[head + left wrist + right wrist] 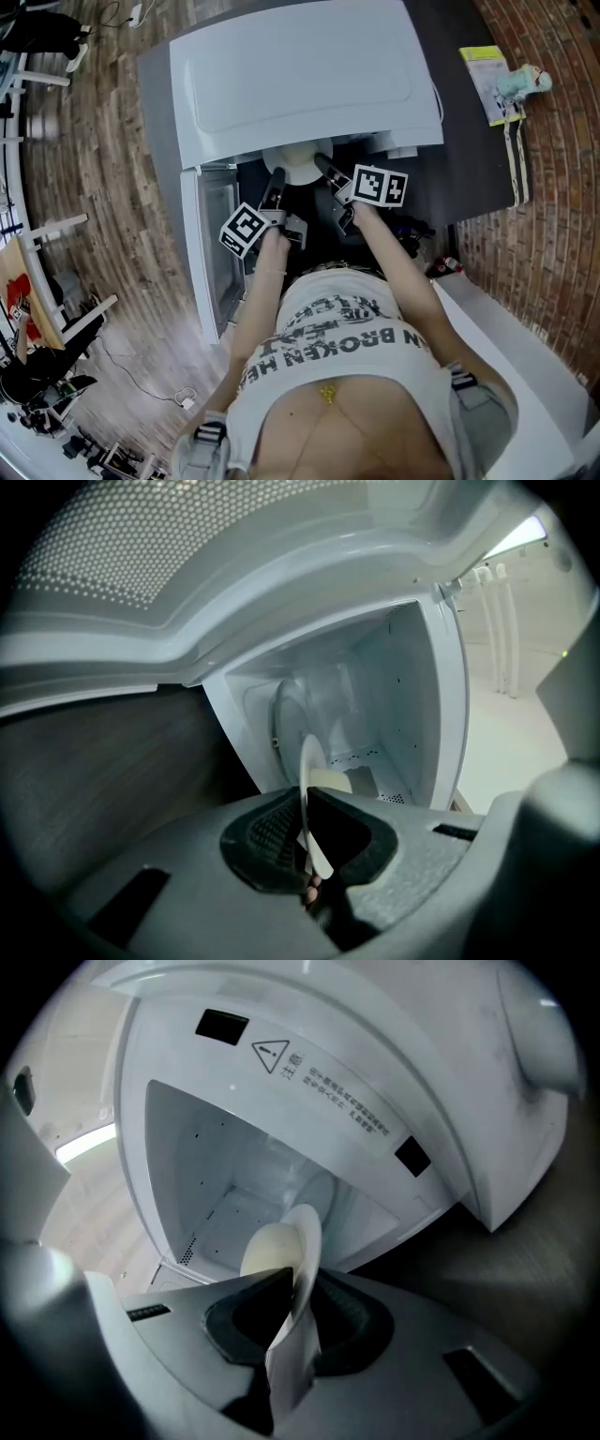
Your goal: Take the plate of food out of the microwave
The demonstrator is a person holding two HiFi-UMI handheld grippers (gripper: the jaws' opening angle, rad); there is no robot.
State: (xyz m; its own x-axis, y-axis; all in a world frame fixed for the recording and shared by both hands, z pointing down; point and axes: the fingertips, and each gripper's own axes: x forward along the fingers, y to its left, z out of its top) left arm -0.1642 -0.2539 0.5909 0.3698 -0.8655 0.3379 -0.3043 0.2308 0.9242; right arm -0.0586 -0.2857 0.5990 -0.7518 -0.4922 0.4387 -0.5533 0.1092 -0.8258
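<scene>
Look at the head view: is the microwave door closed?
No, the microwave door stands swung open at the left, with the plate at the opening.

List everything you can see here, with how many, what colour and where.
white box microwave: 1, white, on the table, door open
dark grey table: 1, dark grey, under the microwave
round white plate: 1, white, at the microwave's mouth
pale dome of food: 1, cream, on the plate
yellow-green booklet: 1, yellow-green, table's right corner
teal plush toy: 1, teal, at the booklet's right edge
left gripper: 1, grey, shut on the plate's rim
right gripper: 1, grey, shut on the opposite rim
</scene>
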